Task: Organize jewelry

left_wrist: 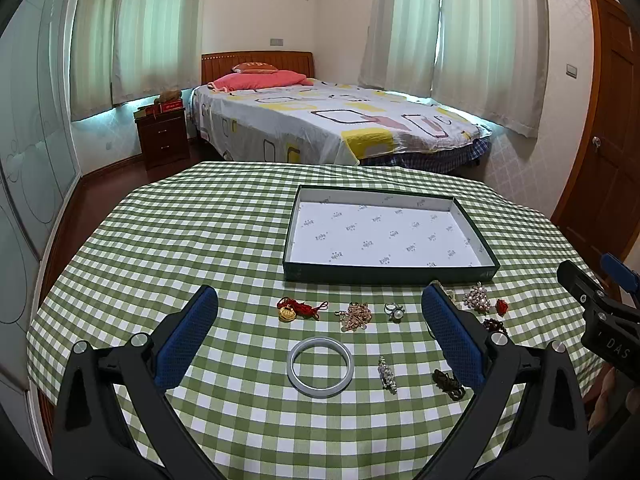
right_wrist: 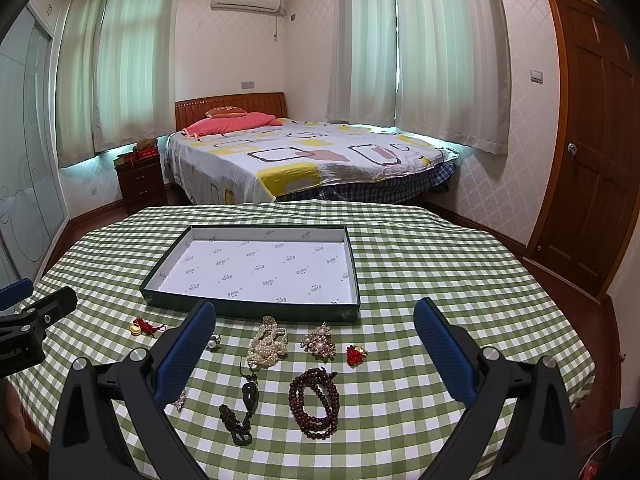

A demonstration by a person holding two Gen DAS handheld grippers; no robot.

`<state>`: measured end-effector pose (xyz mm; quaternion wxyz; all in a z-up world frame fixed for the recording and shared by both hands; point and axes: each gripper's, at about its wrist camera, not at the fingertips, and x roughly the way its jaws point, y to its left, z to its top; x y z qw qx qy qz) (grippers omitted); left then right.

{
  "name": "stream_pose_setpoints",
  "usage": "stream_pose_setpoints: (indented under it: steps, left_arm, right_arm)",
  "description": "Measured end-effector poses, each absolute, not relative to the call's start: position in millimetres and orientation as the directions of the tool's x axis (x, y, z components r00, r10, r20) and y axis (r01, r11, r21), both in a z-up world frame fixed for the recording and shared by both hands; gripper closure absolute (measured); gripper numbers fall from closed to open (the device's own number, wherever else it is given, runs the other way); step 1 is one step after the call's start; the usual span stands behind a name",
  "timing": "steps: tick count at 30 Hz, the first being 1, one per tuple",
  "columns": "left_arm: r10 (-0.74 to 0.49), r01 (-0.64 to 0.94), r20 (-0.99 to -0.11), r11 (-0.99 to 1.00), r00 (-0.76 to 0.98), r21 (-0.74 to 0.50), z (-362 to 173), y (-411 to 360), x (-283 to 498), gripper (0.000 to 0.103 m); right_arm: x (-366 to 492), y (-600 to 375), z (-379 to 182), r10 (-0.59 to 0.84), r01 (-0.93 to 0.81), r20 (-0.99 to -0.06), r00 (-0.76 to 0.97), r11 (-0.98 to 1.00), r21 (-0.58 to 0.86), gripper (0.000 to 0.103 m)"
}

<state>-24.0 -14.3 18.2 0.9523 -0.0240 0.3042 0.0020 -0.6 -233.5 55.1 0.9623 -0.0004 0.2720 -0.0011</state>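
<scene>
Both your grippers are hovering wide open over the checked cloth, gripping nothing. Between your left gripper fingers you're framing the pale bangle, with the red-cord gold charm, a pinkish bead cluster and a pearl ring lying just beyond. Your right gripper is bracketing the dark bead bracelet, the pearl strand and a rhinestone brooch. Further ahead, the shallow box is sitting open.
</scene>
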Motion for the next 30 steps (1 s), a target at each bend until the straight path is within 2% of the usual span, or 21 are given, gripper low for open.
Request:
stream_pose_setpoints:
  steps: [30]
  left_arm:
    - [-0.016, -0.015, -0.589, 0.999, 0.808, -0.047, 11.7, -15.9, -23.0, 0.004]
  right_arm:
    - [-1.1, -232.3, 53.0, -0.004, 0.001, -0.526, 0.85, 1.0, -0.005, 0.006]
